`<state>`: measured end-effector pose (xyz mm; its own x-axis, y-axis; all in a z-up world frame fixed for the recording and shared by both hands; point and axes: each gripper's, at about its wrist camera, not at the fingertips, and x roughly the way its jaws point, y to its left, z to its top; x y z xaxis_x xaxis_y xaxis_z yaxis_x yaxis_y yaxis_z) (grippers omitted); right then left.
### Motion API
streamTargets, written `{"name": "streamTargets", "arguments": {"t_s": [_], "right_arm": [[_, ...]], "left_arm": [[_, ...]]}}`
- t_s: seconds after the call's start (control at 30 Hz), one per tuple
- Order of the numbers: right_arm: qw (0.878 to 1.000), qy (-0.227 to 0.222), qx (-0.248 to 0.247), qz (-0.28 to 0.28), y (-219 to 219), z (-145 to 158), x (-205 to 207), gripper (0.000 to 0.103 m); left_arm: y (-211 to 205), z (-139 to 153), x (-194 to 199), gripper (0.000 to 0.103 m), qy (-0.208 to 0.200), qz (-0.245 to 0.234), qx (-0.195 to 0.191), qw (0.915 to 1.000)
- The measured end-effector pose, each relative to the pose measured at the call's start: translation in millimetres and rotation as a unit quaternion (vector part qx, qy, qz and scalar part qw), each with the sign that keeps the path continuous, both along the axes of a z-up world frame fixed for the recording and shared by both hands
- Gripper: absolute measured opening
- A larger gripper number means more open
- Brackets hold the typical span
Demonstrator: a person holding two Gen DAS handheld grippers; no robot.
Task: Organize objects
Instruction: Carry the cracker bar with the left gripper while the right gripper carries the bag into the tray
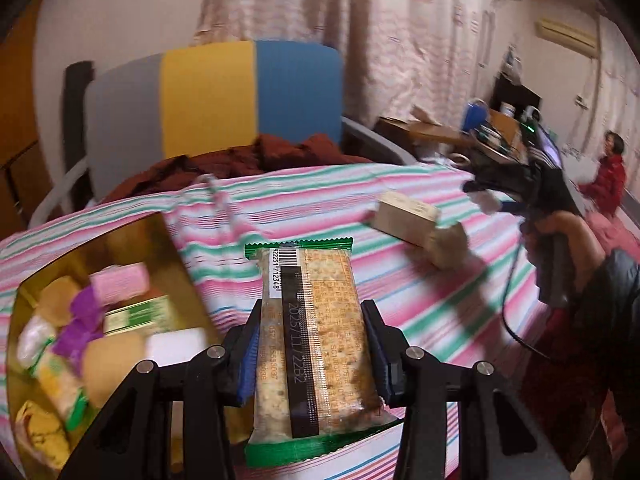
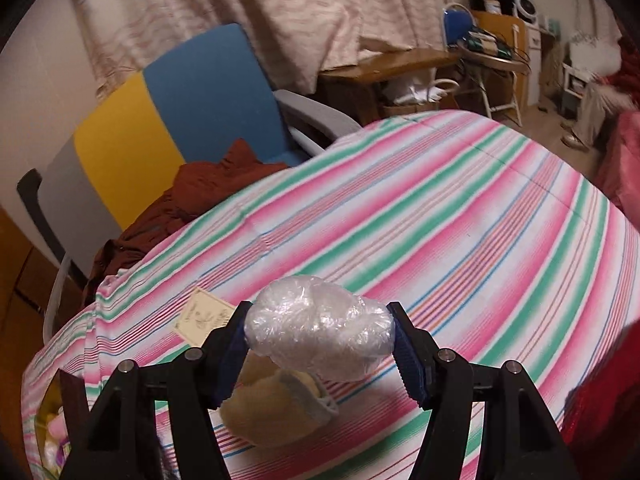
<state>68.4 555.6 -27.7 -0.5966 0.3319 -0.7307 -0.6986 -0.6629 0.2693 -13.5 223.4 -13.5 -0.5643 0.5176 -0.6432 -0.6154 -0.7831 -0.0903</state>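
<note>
Your left gripper (image 1: 312, 344) is clamped on a cracker pack (image 1: 314, 336), held above the striped cloth (image 1: 420, 280). The gold box (image 1: 160, 240) of wrapped snacks (image 1: 80, 320) lies at its 9 o'clock. Your right gripper (image 2: 320, 340) squeezes a clear-wrapped white bundle (image 2: 320, 336) over the same cloth, with a yellowish packet (image 2: 276, 408) at 7 o'clock and a small card (image 2: 204, 316) at 10 o'clock.

A green-edged clear cracker packet (image 1: 316, 340) stands lengthwise at lower centre, clamped. A gold box (image 1: 132, 240) of wrapped snacks sits lower left. A crinkled white plastic-wrapped lump (image 2: 320, 336) is pinched at lower centre.
</note>
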Motion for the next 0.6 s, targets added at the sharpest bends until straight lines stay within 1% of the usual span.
{"name": "streamTargets", "arguments": {"t_s": [0.13, 0.33, 0.47, 0.6], "right_arm": [[1.000, 0.003, 0.005, 0.006, -7.4, 2.4, 3.2, 0.066], [0.999, 0.000, 0.025, 0.024, -23.3, 12.4, -1.2, 0.066], [0.997, 0.006, 0.047, 0.061, -51.1, 29.6, -8.2, 0.066], [0.991, 0.025, 0.057, 0.115, -90.6, 49.5, -21.4, 0.066]], "left_arm": [[-30.2, 2.8, -8.5, 0.045, -0.001, 0.038, 0.006, 0.9993], [-74.5, 1.3, -16.8, 0.045, -0.006, 0.081, 0.012, 0.9966], [-110.5, -0.6, -22.5, 0.045, -0.012, 0.120, 0.023, 0.9925], [-144.8, -5.1, -27.9, 0.045, -0.019, 0.161, 0.034, 0.9862]]}}
